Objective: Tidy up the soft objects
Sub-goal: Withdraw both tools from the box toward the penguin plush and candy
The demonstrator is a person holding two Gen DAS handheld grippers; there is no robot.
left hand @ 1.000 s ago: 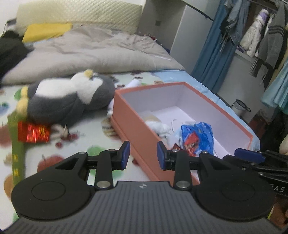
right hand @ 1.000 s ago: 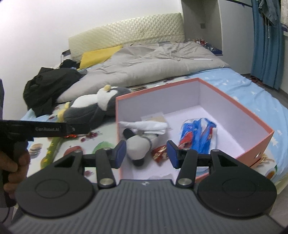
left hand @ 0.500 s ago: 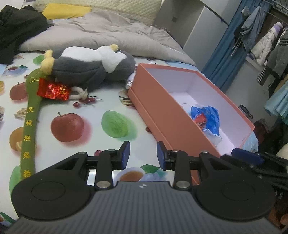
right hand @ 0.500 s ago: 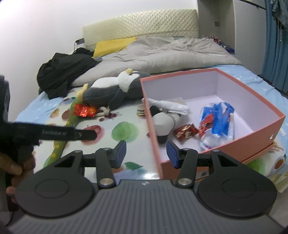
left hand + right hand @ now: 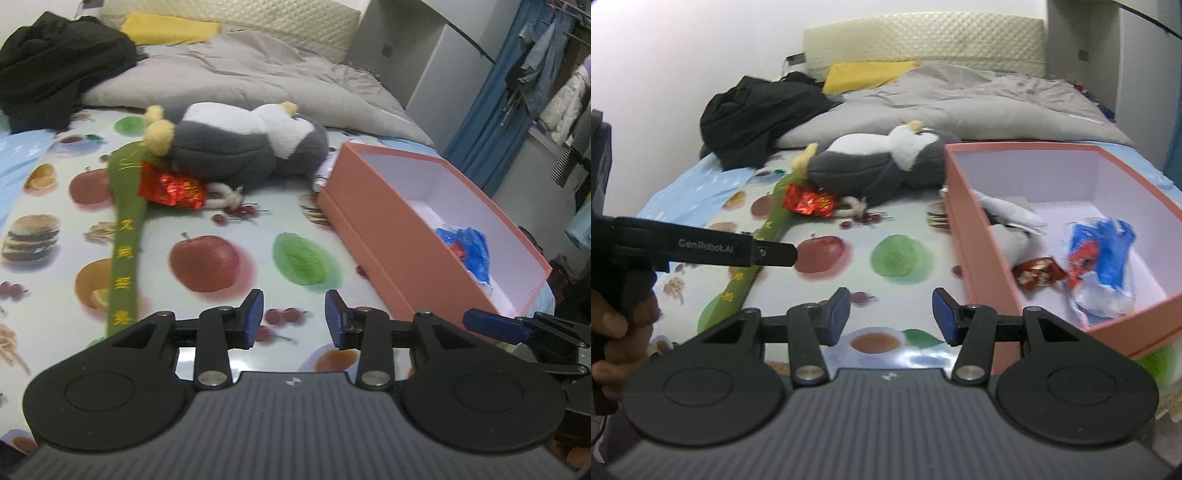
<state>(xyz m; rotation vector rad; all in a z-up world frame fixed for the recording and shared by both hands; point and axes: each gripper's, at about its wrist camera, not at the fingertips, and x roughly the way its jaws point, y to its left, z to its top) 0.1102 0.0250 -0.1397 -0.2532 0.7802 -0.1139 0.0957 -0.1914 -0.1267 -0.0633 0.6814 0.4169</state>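
A grey and white plush penguin (image 5: 236,147) (image 5: 879,162) lies on the fruit-print sheet. A long green plush strip (image 5: 123,240) (image 5: 753,251) and a red foil packet (image 5: 171,188) (image 5: 809,201) lie against it. To the right stands an orange box (image 5: 369,229) (image 5: 975,236) holding a blue bag (image 5: 1104,251), a small grey and white plush (image 5: 1008,229) and a red packet (image 5: 1038,273). My left gripper (image 5: 294,317) hovers over the sheet, its jaws opening with nothing between them. My right gripper (image 5: 891,317) is open and empty beside the box's near corner.
Black clothing (image 5: 55,66), a grey duvet (image 5: 258,81) and a yellow pillow (image 5: 170,29) fill the bed's far end. A blue curtain (image 5: 491,103) and hanging clothes are on the right. A hand (image 5: 613,332) grips the left gripper's handle.
Both grippers have swung left from over the box to the sheet in front of the penguin and sunk a little. The left jaws stand slightly wider.
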